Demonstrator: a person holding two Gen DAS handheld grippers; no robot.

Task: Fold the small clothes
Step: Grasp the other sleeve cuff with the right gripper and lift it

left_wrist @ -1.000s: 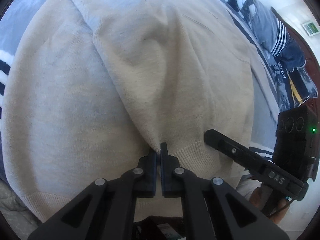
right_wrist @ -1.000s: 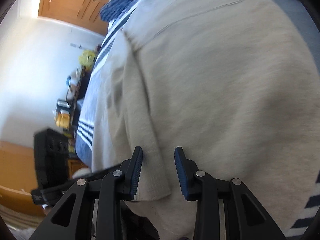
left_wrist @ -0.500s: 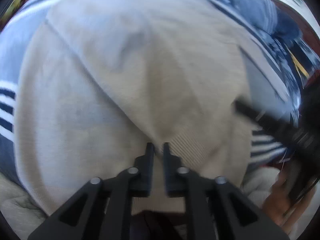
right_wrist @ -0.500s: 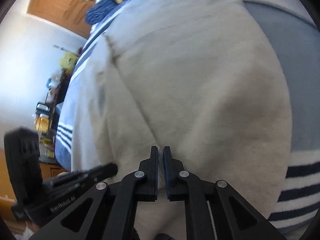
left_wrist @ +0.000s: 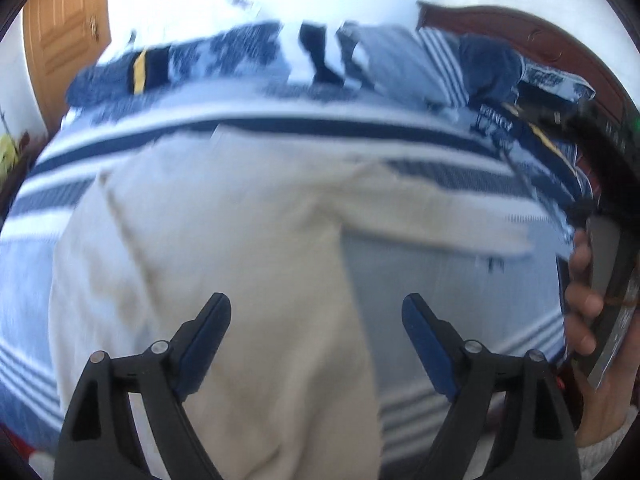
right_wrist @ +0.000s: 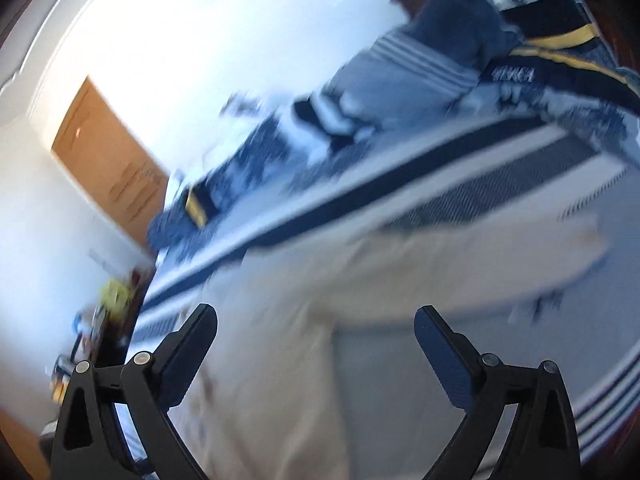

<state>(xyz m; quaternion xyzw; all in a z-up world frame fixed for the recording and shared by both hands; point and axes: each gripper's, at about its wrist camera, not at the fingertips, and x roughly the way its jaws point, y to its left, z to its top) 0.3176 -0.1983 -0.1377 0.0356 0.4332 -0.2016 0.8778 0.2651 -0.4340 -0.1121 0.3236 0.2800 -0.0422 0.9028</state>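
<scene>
A cream sweater [left_wrist: 240, 264] lies spread on the bed [left_wrist: 432, 280], its body running toward me and one sleeve [left_wrist: 436, 220] stretched out flat to the right. In the right wrist view the same sweater [right_wrist: 288, 320] fills the lower middle, with that sleeve [right_wrist: 500, 256] reaching toward the right edge. Both views are motion-blurred, so fine folds cannot be made out.

The bed is covered in a pale blue sheet with navy and white stripes. At its far side sits a heap of other clothes [left_wrist: 400, 64] — navy, grey and white striped pieces, one with a yellow band.

My left gripper [left_wrist: 316, 320] is spread wide, its blue-padded fingers well apart and holding nothing; it hangs above the lower part of the sweater, with cloth under the left finger and bare sheet under the right one. My right gripper [right_wrist: 316, 332] is spread just as wide and also grips nothing, tilted so the bed slants across its view.

At the right edge of the left wrist view, my right hand [left_wrist: 584, 304] wraps around the dark handle of the other gripper.

Beyond the bed stand a white wall, a wooden door [left_wrist: 64, 40] and a dark wooden headboard [left_wrist: 520, 28].
</scene>
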